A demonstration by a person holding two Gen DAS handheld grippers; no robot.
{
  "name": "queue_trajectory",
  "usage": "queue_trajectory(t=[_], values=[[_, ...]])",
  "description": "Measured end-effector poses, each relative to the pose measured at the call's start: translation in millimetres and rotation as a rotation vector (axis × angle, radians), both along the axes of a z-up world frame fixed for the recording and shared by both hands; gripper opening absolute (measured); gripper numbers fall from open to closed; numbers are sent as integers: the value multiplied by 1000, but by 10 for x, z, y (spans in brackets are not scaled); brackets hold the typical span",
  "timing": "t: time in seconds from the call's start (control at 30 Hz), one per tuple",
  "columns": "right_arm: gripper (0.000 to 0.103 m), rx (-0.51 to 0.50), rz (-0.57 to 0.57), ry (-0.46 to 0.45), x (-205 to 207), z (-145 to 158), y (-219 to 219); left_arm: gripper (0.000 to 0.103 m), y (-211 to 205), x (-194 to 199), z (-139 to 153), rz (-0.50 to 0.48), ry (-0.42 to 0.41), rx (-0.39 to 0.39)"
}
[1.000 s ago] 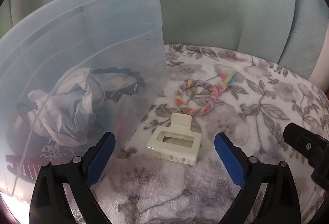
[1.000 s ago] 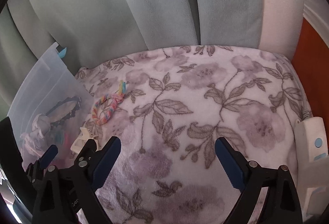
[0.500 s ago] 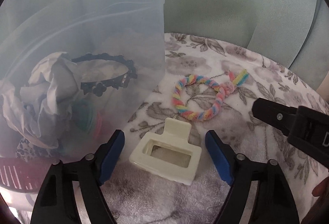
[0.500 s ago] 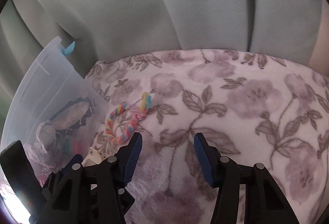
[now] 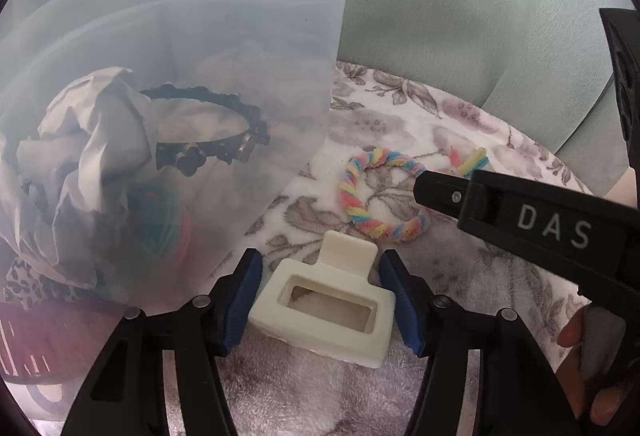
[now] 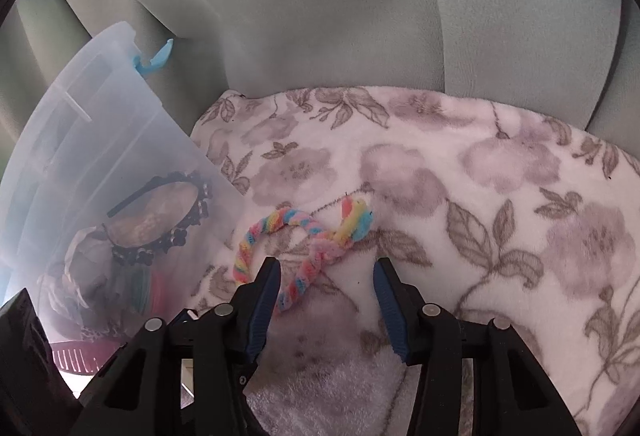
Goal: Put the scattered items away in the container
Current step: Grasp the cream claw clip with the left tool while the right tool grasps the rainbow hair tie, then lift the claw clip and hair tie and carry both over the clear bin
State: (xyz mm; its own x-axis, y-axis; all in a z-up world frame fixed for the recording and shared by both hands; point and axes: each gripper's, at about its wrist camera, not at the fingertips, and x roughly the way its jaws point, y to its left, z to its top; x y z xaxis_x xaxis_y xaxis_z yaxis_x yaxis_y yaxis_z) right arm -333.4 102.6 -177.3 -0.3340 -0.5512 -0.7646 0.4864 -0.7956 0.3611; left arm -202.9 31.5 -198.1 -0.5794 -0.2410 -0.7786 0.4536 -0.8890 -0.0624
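A cream hair claw clip lies on the floral blanket between the fingers of my open left gripper, whose blue pads sit close on either side without a clear grip. A rainbow twisted loop lies just beyond it, also in the right wrist view. My right gripper is open, its fingers straddling the near end of the loop. The translucent plastic container stands to the left, holding a black headband, crumpled paper and hair ties.
The floral blanket covers a seat with green cushions behind. The right gripper's black body crosses the left wrist view at right. A blue clip hangs on the container's rim.
Both grippers have moved forward and down. The left one has closed in around the cream clip. The right one has narrowed and reached the rainbow loop.
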Motion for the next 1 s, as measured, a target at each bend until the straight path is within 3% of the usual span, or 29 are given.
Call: queue_trajectory(t=[0.2,0.27,0.47,0.73,1.0], values=[[39,36,41,31,-42,-39,-183,63,-16,0,-7,-2,4,6],[26,69,43,53,-34,-45,-224,63,-18,-2,-7,-2,4,7],[17,55,12,63,34,-34,-189,63,-43,5,-4,-5,17,24],[16,5,-210,42,237,34,311,58,-42,71,21,-22,25,33],[15,-65,-423,-12,882,161,1048,58,91,126,46,-77,-47,-31]])
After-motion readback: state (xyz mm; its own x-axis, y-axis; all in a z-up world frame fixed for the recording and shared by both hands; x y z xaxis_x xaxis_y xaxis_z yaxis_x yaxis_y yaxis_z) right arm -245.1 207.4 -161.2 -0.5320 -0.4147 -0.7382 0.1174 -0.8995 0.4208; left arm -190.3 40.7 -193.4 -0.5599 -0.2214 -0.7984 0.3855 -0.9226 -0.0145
